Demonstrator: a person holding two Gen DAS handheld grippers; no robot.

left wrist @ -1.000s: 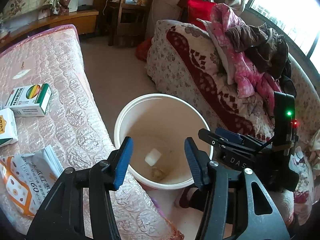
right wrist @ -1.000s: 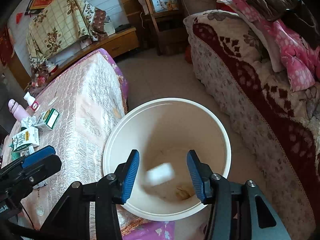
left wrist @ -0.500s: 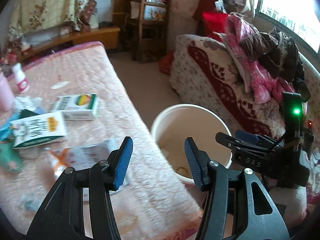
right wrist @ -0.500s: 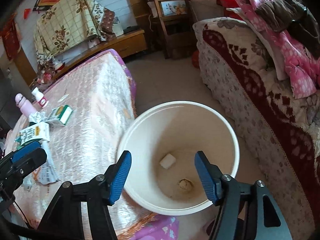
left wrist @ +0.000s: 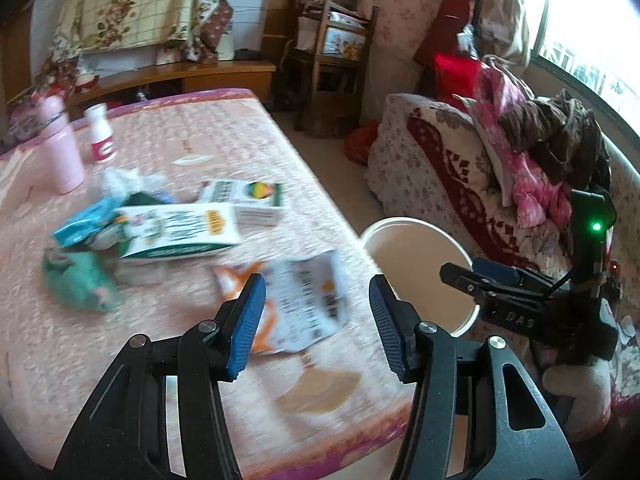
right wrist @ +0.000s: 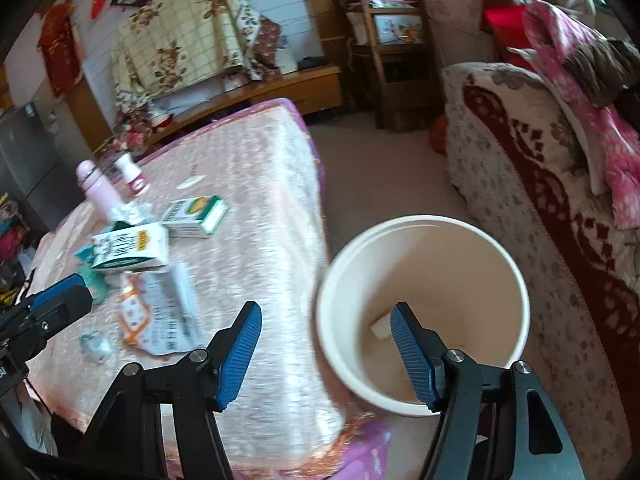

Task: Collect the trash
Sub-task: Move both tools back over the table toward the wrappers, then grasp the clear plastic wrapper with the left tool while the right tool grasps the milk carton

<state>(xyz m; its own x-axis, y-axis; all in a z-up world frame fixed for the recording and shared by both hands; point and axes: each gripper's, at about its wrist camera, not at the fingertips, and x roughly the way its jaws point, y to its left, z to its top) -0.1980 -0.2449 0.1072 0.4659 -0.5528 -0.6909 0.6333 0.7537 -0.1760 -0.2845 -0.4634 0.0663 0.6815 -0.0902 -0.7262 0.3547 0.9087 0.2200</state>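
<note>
A white bin (left wrist: 420,264) stands on the floor between the pink-quilted table (left wrist: 200,152) and the sofa. A white scrap (right wrist: 380,326) lies at the bottom of the bin (right wrist: 448,264). My left gripper (left wrist: 316,284) is open and empty over the table's near corner, just short of a torn white-and-orange wrapper (left wrist: 304,300). Beyond the wrapper lie a green-and-white carton (left wrist: 180,232), a small green-and-white box (left wrist: 248,200), a teal crumpled piece (left wrist: 80,280) and a blue packet (left wrist: 84,224). My right gripper (right wrist: 326,312) hangs over the bin's left rim, its jaws opening with nothing between them.
A pink bottle (left wrist: 64,152) and a small white bottle (left wrist: 100,136) stand at the table's far left. A patterned sofa (right wrist: 540,200) piled with clothes flanks the bin on the right. A wooden chair (left wrist: 332,64) stands at the back, with bare floor (right wrist: 380,168) before it.
The left gripper swung from above the bin to over the table's trash. The right gripper's jaws widened, the white scrap fell into the bin, and that gripper rose and shifted left.
</note>
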